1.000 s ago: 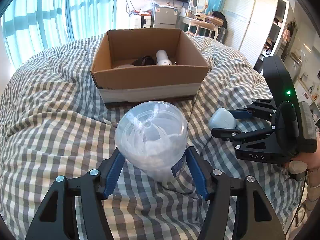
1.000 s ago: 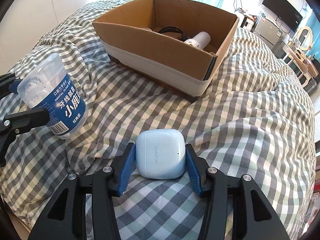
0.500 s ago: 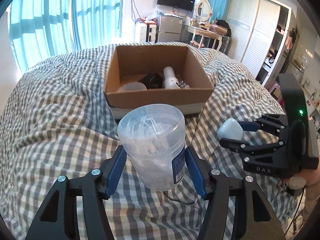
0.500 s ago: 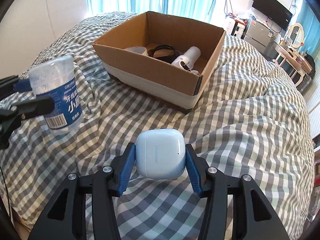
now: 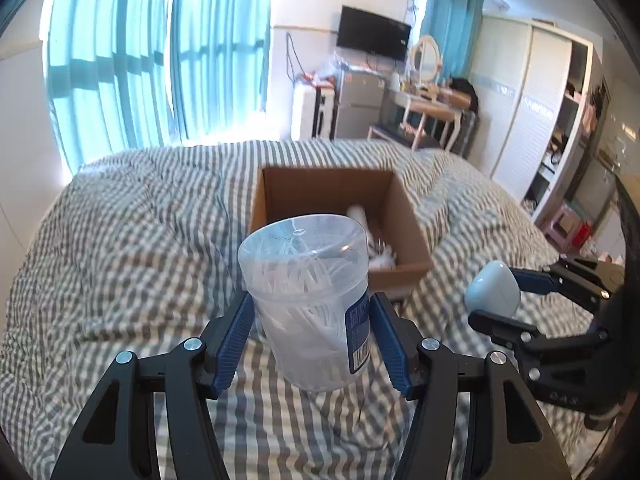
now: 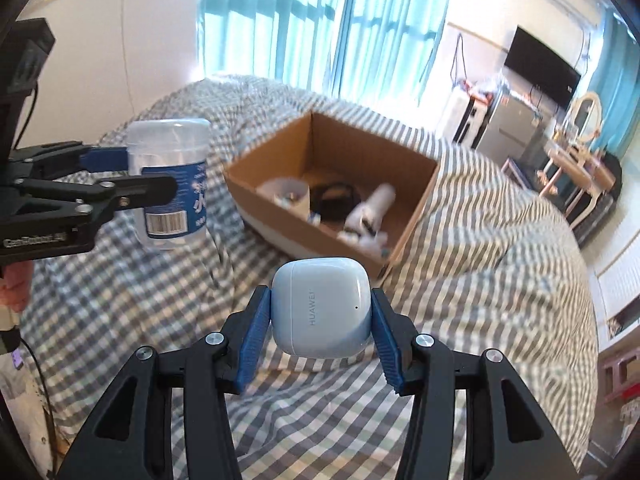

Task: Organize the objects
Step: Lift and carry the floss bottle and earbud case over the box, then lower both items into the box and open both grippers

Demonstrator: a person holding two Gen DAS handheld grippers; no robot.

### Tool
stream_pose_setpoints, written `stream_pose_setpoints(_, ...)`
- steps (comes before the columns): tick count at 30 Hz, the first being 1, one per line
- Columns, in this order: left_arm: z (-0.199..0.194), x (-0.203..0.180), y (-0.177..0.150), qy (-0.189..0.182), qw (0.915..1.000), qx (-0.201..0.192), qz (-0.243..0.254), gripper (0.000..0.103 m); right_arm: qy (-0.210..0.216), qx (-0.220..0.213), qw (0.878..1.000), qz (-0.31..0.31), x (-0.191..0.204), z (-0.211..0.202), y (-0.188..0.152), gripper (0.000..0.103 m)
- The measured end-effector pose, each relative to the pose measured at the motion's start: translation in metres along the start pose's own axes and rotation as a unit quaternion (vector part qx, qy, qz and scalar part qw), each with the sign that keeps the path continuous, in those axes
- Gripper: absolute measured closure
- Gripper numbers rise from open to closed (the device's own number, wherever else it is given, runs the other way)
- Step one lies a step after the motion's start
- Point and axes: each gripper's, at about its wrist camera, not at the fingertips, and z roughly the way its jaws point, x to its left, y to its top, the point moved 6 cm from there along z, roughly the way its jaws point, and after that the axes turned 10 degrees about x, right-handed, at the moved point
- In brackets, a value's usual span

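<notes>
Both items have been lifted higher above the bed: the floss-pick jar (image 5: 308,300) is clamped upright in the left tool (image 5: 310,344), the Huawei earbud case (image 6: 322,306) in the right tool (image 6: 320,340), short of the cardboard box (image 6: 416,200), presumably for boxing.

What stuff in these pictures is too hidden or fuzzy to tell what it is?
- Cardboard box, left wrist view: the floss jar hides most of the inside.
- Small white bits in the box, right wrist view: blurred.
- Jar label, right wrist view: partly behind the left gripper.
- Earbud case: shut, contents unseen.
</notes>
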Motion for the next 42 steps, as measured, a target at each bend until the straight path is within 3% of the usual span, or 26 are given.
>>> stream_pose_setpoints(7,-0.018,0.0,0.041,-0.009,0.9982,-0.053,-0.026,0.042,-0.007,-0.029,1.0,-0.006,-0.005,-0.022,0.031,0.054)
stream_pose_setpoints(19,-0.001,0.016,0.107,-0.004,0.9966,-0.075,-0.033,0.043,-0.015,-0.053,0.998,0.005,-0.028,-0.009,0.1,0.054)
stream_pose_setpoints(29,0.059,0.027,0.127,0.021,0.9983,-0.051,-0.018,0.043,-0.02,-0.028,0.999,0.023,-0.056,0.067,0.141,0.054)
stream_pose_setpoints(38,0.129,0.028,0.132,0.015,0.9996,-0.018,-0.013,0.042,-0.005,0.003,1.0,0.022,-0.067,0.145,0.141,0.054)
stream_pose_setpoints(42,0.155,0.03,0.128,0.02,0.9998,-0.003,0.001,0.042,-0.02,0.019,1.0,-0.003,-0.065,0.17,0.135,0.054)
